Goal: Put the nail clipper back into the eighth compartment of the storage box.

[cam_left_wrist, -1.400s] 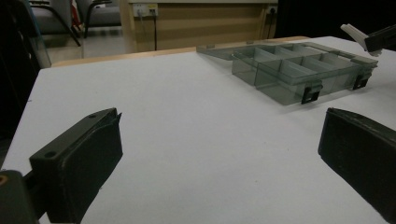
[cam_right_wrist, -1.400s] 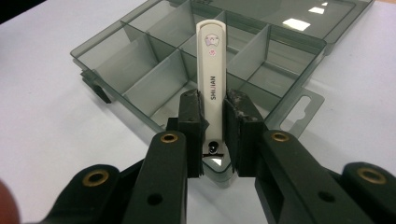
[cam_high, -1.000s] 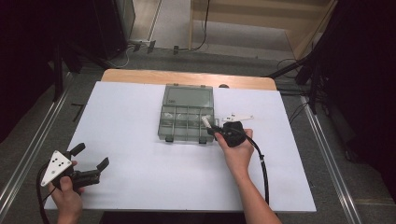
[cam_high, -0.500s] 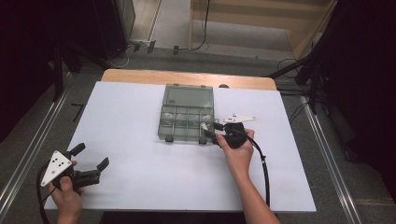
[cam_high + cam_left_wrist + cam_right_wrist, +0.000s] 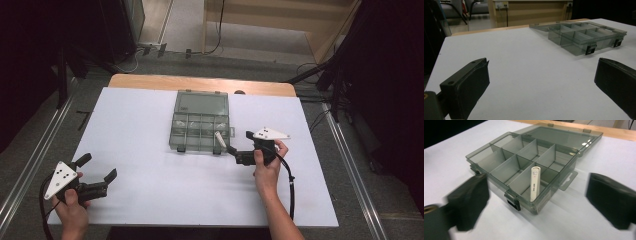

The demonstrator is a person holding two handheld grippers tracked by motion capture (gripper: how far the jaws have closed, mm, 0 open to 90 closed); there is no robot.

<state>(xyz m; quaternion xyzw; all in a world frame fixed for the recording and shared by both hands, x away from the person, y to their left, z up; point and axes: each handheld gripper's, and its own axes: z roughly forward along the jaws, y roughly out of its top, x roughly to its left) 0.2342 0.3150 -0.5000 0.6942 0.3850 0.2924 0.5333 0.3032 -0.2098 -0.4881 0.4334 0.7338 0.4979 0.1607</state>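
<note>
In the left gripper view, the left gripper (image 5: 541,82) holds its two black jaws wide apart, low over the white table (image 5: 524,70), with nothing between them. Beyond the right jaw, a smoky translucent compartment box (image 5: 584,37) sits on the white surface, its lid lying open flat behind it and two dark latches on its near wall. A wooden edge (image 5: 499,28) borders the table's far side
</note>
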